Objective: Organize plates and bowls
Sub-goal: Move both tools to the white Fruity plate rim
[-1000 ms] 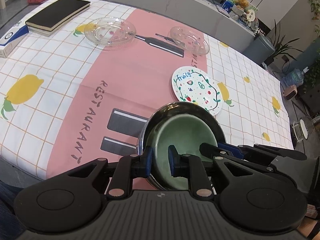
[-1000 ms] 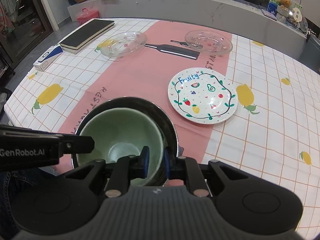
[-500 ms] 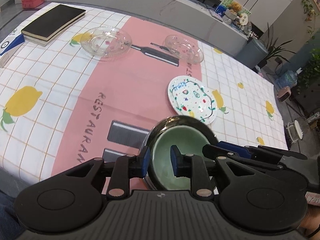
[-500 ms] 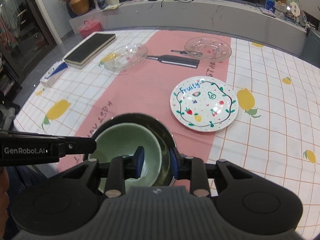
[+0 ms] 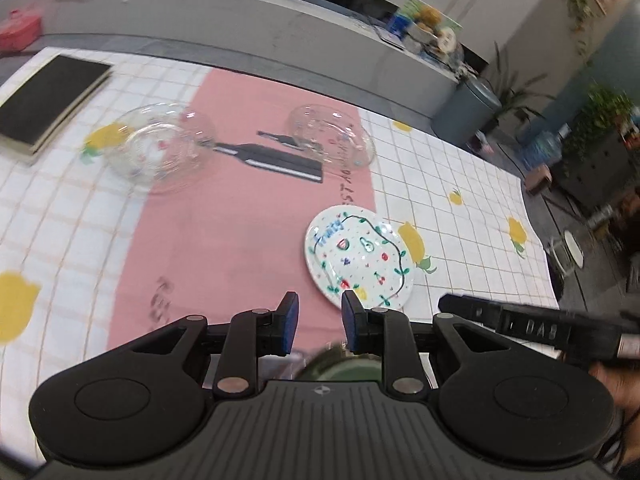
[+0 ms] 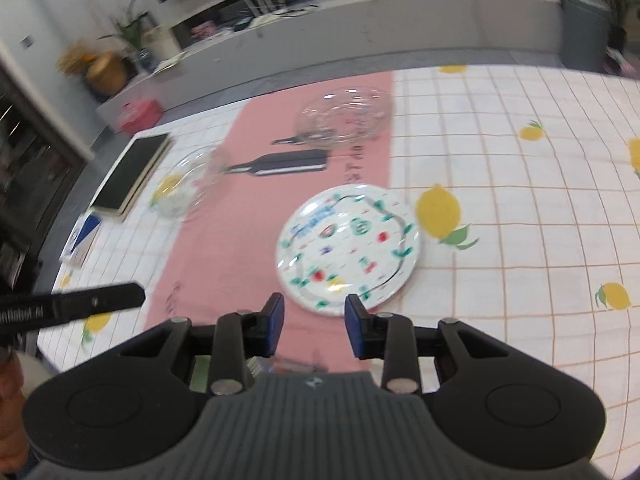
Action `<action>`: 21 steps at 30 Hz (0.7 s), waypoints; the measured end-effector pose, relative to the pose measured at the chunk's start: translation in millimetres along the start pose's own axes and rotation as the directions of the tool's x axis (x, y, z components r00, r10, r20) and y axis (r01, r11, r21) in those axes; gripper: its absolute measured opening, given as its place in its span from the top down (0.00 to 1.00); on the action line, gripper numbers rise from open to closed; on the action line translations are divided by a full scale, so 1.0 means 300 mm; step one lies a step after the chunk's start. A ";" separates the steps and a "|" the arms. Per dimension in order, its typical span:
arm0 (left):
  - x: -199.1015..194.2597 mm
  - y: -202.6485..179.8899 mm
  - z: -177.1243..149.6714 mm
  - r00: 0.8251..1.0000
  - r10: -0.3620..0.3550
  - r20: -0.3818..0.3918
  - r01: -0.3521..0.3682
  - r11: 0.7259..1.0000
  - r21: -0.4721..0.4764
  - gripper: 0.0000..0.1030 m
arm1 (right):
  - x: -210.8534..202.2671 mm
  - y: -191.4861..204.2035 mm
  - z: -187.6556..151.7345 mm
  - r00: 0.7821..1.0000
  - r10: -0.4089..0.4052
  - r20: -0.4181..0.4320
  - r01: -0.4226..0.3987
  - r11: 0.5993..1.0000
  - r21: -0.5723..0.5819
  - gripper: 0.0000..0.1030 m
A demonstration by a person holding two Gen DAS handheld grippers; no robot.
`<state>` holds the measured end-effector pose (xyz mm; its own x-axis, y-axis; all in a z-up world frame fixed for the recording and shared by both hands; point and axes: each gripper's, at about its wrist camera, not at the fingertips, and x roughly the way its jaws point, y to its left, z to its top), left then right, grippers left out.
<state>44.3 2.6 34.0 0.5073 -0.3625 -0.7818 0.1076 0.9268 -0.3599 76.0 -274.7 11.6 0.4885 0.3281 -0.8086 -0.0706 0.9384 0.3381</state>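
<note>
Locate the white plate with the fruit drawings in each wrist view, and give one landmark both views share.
Left wrist view: the fruit plate lies right of centre, just beyond the open left gripper.
Right wrist view: the same plate lies at centre, just ahead of the open right gripper.
Shared landmark: the black bottle print on the pink stripe, beyond the plate.

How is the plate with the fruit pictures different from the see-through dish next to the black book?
The white round plate with painted fruits is solid, so its top hides the cloth beneath; the clear glass dish near the black book lets the yellow lemon print show through. The painted plate lies nearer the open grippers; the glass dish lies farther back, to the left. The painted plate looks flatter, the glass dish deeper. Both are round and rest on the checked tablecloth.
</note>
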 end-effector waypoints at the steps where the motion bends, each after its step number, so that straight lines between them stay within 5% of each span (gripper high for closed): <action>1: 0.024 0.004 0.015 1.000 -0.009 -0.004 0.010 1.000 0.009 0.72 | 0.018 -0.020 0.019 1.000 0.001 -0.002 -0.001 1.000 0.015 0.68; 15: 0.369 0.124 0.148 0.984 -0.137 -0.116 0.133 0.990 -0.043 0.68 | 0.281 -0.253 0.154 0.996 -0.023 -0.091 0.038 0.985 0.166 0.65; 21: 0.442 0.155 0.153 0.973 -0.171 -0.157 0.161 0.984 -0.075 0.68 | 0.330 -0.307 0.159 0.990 0.043 -0.136 -0.014 0.977 0.213 0.65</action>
<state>155.8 2.1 -63.1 0.3411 -0.5261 -0.7790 0.1235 0.8466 -0.5177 172.2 -333.9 -76.7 0.3623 0.3802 -0.8510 0.1101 0.8892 0.4441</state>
